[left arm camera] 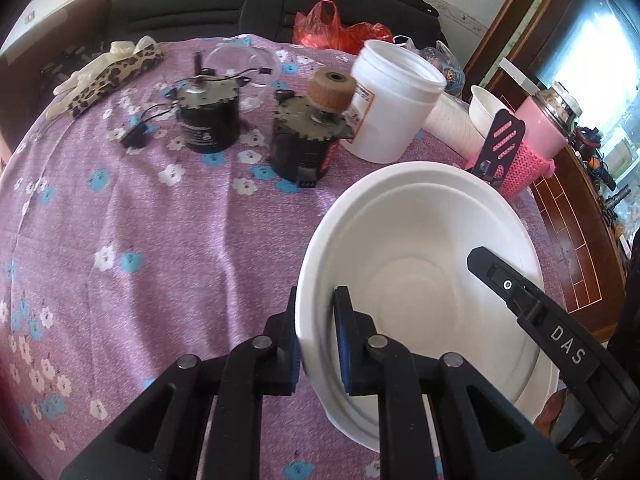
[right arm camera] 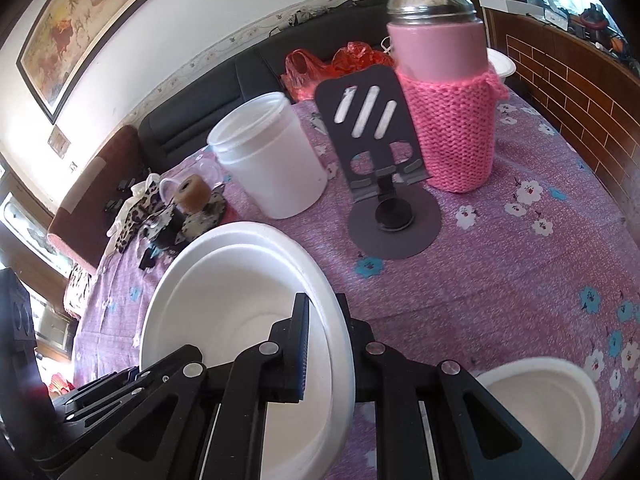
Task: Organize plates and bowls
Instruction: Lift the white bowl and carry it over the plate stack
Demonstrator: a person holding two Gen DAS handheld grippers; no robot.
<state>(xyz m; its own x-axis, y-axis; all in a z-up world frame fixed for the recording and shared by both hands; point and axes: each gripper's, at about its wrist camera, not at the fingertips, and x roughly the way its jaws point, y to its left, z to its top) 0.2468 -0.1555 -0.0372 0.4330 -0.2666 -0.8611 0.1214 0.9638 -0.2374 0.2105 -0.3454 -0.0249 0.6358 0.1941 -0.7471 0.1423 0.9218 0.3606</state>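
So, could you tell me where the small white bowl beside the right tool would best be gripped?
Take the small white bowl by its thin rim, one finger inside and one outside, coming down from above. It sits upright and open on the purple tablecloth, and its round wall looks too wide to span.

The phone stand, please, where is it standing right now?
In the right wrist view, the phone stand stands upper centre, between the white jar and the pink flask.
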